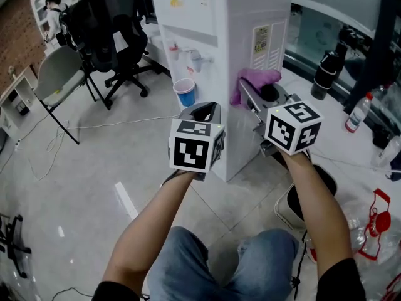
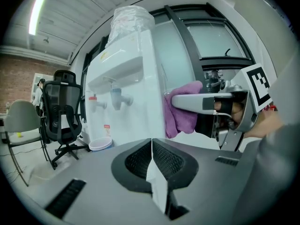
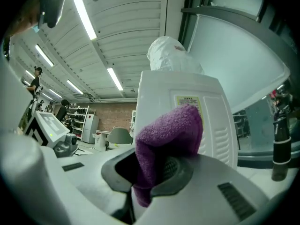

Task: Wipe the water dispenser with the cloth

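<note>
At the side of the water dispenser (image 1: pixel 216 55), your right hand-held gripper (image 3: pixel 154 172) clamped the cloth (image 3: pixel 171 132) for wiping (left hand-held gripper (image 2: pixel 151 159) idle, jaws together, empty).

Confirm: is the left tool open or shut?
Shut: the left tool has its jaws pressed together, with nothing between them.

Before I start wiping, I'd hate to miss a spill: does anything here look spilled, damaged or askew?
Nothing stands out. The water dispenser stands upright, a cup sits upright below its taps, and no puddle shows on the floor. The right gripper holds the purple cloth by its side.
</note>
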`<action>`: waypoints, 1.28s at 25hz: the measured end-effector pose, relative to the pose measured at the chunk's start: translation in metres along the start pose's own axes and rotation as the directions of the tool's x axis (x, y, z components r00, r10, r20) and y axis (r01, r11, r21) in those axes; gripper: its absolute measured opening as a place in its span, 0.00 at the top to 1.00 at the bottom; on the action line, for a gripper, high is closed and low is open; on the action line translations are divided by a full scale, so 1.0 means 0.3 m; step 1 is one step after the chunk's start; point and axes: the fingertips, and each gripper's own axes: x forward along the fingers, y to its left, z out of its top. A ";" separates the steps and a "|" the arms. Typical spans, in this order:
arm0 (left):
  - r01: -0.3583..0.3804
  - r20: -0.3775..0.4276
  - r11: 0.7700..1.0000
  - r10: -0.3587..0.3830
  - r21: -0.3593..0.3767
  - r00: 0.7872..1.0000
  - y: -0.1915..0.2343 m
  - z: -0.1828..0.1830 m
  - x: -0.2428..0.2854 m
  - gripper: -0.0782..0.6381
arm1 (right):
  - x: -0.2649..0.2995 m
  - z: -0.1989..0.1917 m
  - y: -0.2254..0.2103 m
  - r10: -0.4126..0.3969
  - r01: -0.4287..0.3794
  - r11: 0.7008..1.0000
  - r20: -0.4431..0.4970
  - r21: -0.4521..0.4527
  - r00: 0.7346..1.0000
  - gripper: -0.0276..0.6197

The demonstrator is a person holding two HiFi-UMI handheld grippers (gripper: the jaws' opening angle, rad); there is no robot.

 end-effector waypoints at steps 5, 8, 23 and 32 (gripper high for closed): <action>0.008 -0.032 1.000 -0.008 -0.003 0.999 -0.016 -0.087 0.014 0.85 | -0.017 -0.135 0.002 0.000 0.002 0.999 -0.044 0.034 0.999 0.89; 0.009 -0.050 1.000 -0.009 -0.008 0.999 -0.022 -0.130 0.024 0.85 | -0.026 -0.225 -0.005 -0.004 0.008 0.998 -0.074 0.061 0.997 0.89; 0.002 -0.114 0.999 -0.007 -0.038 0.993 -0.031 -0.353 0.063 0.85 | -0.079 -0.766 -0.012 -0.008 0.062 0.982 -0.285 0.180 0.959 0.89; -0.003 -0.133 0.999 -0.002 -0.038 0.991 -0.031 -0.427 0.088 0.85 | -0.101 -1.039 -0.007 -0.001 0.100 0.967 -0.387 0.235 0.922 0.89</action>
